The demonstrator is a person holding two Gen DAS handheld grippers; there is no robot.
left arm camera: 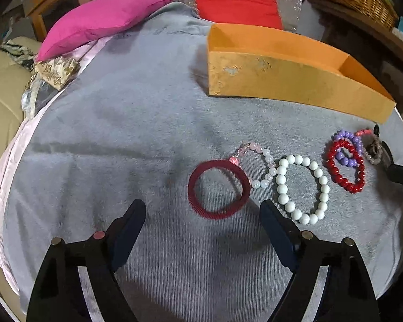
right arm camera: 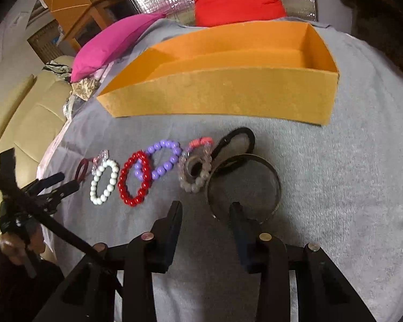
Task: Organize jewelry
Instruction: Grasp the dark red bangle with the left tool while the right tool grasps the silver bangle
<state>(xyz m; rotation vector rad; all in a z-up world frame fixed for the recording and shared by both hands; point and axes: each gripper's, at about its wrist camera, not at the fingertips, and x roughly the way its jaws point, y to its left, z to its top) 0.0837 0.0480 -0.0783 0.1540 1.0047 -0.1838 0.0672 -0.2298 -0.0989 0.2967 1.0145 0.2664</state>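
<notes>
Nothing sorted yet: box (right arm camera: 228,99) empty, bracelets beyond both hand-held grippers; left (left arm camera: 202,209) spread, right (right arm camera: 207,212) half-closed astride bangle (right arm camera: 278,187) rim, grip unclear.

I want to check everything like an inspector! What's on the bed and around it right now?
Surface: grey blanket.
Job's things: orange box, empty; bracelets in a row: dark red band, white beads, red beads, purple beads, metal bangle.
Clutter: nothing seen.
Grippers: left gripper open by dark red band; right gripper open at bangle's rim.
Cables: black strap.
Surroundings: pink pillow, red pillow.
</notes>
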